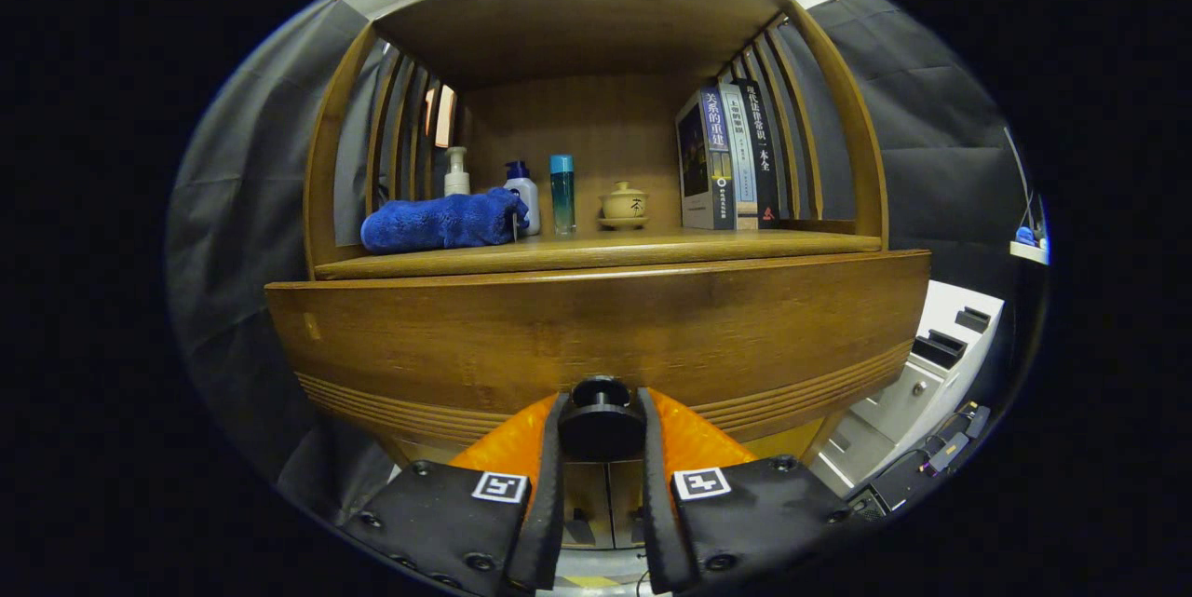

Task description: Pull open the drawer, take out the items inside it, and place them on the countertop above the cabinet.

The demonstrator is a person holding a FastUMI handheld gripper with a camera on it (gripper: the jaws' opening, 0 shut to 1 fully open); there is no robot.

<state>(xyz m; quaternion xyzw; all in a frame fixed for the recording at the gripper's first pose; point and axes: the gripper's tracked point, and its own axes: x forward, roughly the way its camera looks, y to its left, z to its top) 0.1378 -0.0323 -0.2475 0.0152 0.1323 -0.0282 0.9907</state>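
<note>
The jaws are closed on the round dark knob of the drawer, one finger pressed to each side of it, so the gripper has its hold and the pull is the step in hand. The wooden drawer front rises right behind the knob; whether it has slid out at all I cannot tell from here, and its inside is hidden, so the items in it are unseen. Beyond, on the table above the cabinet, a rolled blue towel, a pump bottle, a blue tube, a small lidded pot and some books stand. Opening, emptying and placing all look left to do.
</note>
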